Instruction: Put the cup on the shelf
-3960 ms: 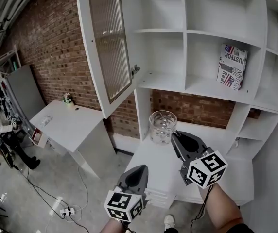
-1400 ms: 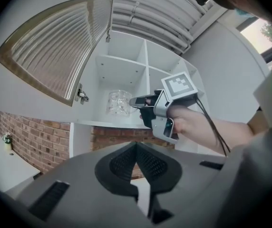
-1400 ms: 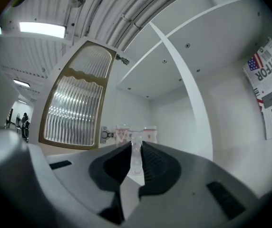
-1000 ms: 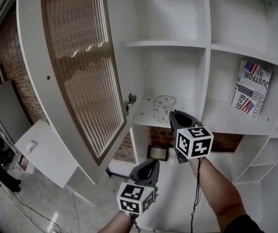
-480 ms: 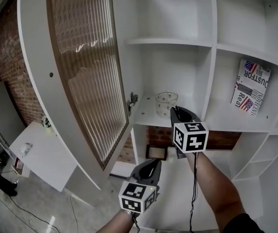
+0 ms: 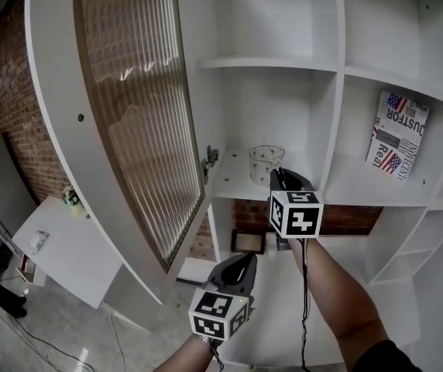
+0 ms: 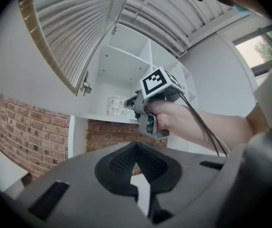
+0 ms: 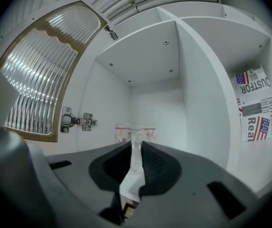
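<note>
A clear glass cup (image 6: 266,161) with small dots sits in the lower left compartment of the white shelf (image 6: 233,187), by the hinge side. My right gripper (image 6: 277,177) reaches in from the front and is shut on the cup's glass handle, which shows between its jaws in the right gripper view, where the cup (image 8: 136,132) lies just beyond the gripper (image 8: 136,145). My left gripper (image 6: 241,263) hangs lower, below the shelf, shut and holding nothing. From the left gripper (image 7: 136,147) view the cup (image 7: 115,106) and the right gripper (image 7: 129,104) appear above.
The ribbed-glass cabinet door (image 6: 128,107) stands open at the left, its hinge (image 8: 76,121) beside the cup. A flag-printed box (image 6: 396,130) leans in the compartment to the right. A white table (image 6: 66,246) and brick wall lie lower left.
Four seconds ago the cup was held over the lower counter; it now stands raised inside the shelf compartment. Over the last second the right gripper and cup barely moved.
</note>
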Demonstrator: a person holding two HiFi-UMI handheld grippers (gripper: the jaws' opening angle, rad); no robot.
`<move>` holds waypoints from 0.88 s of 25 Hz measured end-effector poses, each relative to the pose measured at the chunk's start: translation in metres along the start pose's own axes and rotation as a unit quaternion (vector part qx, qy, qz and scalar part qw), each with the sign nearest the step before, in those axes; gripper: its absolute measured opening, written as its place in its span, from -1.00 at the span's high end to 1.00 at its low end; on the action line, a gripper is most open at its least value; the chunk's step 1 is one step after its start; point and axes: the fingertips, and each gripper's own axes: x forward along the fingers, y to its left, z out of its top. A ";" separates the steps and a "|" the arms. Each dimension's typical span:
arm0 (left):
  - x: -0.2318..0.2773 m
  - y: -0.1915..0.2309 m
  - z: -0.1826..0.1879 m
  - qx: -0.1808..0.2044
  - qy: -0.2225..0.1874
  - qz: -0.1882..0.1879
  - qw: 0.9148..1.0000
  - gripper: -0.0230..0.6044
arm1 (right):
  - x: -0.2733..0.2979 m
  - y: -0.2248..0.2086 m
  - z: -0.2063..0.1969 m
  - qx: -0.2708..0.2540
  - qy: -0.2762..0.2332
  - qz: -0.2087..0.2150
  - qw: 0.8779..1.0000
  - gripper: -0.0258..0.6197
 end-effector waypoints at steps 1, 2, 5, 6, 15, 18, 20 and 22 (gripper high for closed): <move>0.000 0.000 0.000 -0.001 0.000 -0.001 1.000 0.92 | 0.000 0.000 -0.001 -0.002 0.001 -0.003 1.000 0.80; -0.001 0.000 0.000 -0.001 0.000 -0.002 1.000 0.92 | 0.000 0.000 -0.001 -0.004 0.001 -0.006 1.000 0.80; -0.001 -0.001 -0.002 -0.002 0.000 -0.004 1.000 0.92 | 0.001 0.000 -0.002 -0.012 0.000 -0.013 1.000 0.79; -0.001 -0.002 -0.003 -0.002 0.001 -0.004 1.000 0.92 | 0.001 0.000 -0.003 -0.013 0.000 -0.016 1.000 0.79; -0.002 -0.002 -0.004 -0.003 0.002 -0.006 1.000 0.92 | 0.000 -0.002 -0.005 -0.023 -0.005 -0.034 0.999 0.74; -0.001 -0.003 -0.005 -0.004 0.003 -0.007 1.000 0.92 | 0.000 0.001 -0.005 -0.026 -0.006 -0.021 0.999 0.59; 0.000 -0.004 -0.005 -0.004 0.003 -0.008 1.000 0.92 | 0.000 0.003 -0.005 -0.025 -0.008 -0.010 1.000 0.44; 0.001 -0.006 -0.005 -0.003 0.004 -0.009 1.000 0.92 | -0.001 0.004 -0.005 -0.025 -0.012 -0.005 1.000 0.47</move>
